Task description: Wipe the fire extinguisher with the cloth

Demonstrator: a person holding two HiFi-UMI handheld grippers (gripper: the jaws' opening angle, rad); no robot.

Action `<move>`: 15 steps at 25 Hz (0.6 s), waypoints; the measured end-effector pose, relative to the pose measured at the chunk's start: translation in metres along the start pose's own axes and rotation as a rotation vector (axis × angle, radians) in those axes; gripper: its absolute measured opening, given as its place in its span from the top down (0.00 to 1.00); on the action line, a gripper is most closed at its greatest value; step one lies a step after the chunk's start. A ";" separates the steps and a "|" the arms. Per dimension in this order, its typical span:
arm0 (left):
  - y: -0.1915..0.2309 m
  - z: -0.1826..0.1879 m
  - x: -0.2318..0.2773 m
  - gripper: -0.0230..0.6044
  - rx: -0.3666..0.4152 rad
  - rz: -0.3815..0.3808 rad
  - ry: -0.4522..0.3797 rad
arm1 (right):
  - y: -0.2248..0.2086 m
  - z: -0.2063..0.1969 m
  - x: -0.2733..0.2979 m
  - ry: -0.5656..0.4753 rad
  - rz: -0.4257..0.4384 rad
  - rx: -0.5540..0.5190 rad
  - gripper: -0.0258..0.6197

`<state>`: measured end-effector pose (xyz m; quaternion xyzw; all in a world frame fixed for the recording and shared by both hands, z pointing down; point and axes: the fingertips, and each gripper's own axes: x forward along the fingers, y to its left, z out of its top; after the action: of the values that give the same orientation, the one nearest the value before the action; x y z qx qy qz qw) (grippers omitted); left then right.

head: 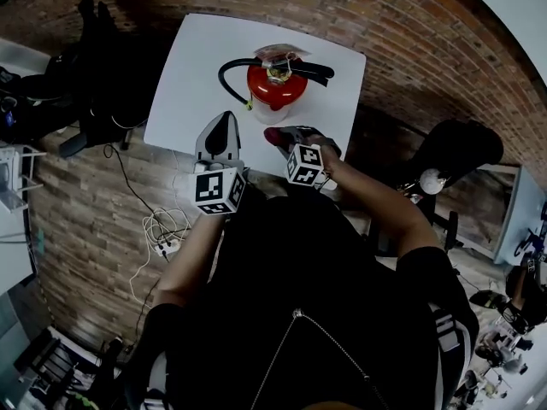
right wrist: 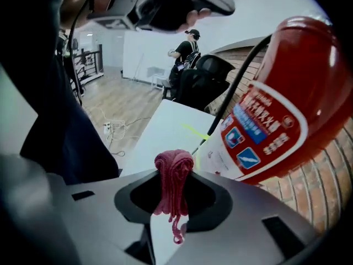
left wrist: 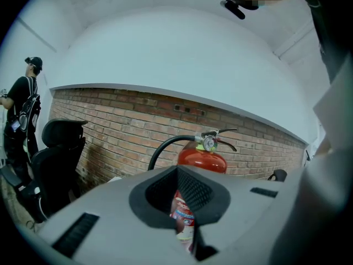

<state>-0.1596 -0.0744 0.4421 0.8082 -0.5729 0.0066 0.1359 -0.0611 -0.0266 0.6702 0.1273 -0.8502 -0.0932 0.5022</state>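
Note:
A red fire extinguisher [head: 273, 82] with a black hose and a pressure gauge stands upright on the white table [head: 184, 84]. My left gripper [head: 225, 120] hovers over the table's near edge, left of the extinguisher, with its jaws shut and nothing held. In the left gripper view the extinguisher [left wrist: 201, 159] rises behind that gripper [left wrist: 179, 173]. My right gripper [head: 286, 137] is shut on a bunched pink cloth [head: 273, 133] just in front of the extinguisher. The right gripper view shows the cloth [right wrist: 174, 173] pinched in the gripper [right wrist: 174, 187], close to the labelled side of the extinguisher [right wrist: 281, 109].
A black office chair [head: 94, 67] stands left of the table and another [head: 461, 148] to the right. Cables and a power strip [head: 162, 233] lie on the floor. A brick wall [left wrist: 116, 126] backs the table. A person [left wrist: 25, 104] stands far off.

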 end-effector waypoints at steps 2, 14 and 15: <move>0.004 -0.001 -0.002 0.95 -0.007 0.016 0.002 | 0.007 -0.012 0.018 0.032 0.015 -0.068 0.78; 0.028 -0.011 -0.019 0.95 -0.027 0.106 0.026 | 0.021 -0.062 0.091 0.134 -0.012 -0.289 0.78; 0.030 -0.012 -0.021 0.95 -0.027 0.111 0.029 | 0.020 -0.065 0.095 0.140 -0.025 -0.296 0.78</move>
<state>-0.1926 -0.0618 0.4565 0.7731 -0.6149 0.0180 0.1547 -0.0507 -0.0385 0.7855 0.0688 -0.7883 -0.2148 0.5724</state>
